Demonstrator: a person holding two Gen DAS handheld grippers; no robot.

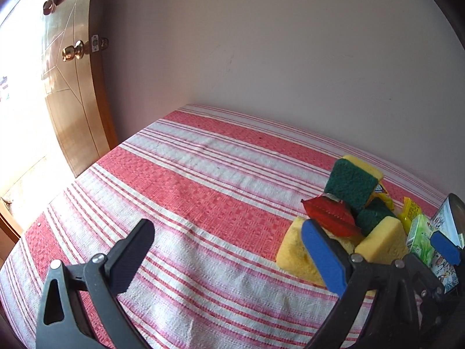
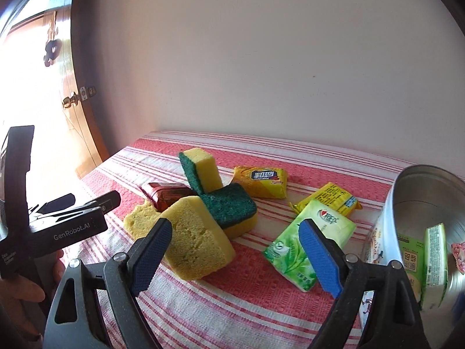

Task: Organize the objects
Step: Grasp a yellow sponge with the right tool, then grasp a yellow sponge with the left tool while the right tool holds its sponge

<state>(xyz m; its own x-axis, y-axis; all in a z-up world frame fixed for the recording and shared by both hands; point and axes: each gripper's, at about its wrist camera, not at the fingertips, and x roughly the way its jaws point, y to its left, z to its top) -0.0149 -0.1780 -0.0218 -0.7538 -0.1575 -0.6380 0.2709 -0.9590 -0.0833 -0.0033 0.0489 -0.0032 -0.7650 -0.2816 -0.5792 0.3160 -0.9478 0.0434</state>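
Now, my right gripper [image 2: 237, 254], wide open and empty, should straddle the sponge [image 2: 200, 245] squarely before closing.

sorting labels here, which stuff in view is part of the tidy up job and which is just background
Job: sponges, green tissue pack, yellow packets, red packet, metal tin.
Background: door, doorknob, wall, striped cloth.

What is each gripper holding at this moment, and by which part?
Nothing is held. The left gripper and the right gripper both stand open above the cloth, with no object between their pads.
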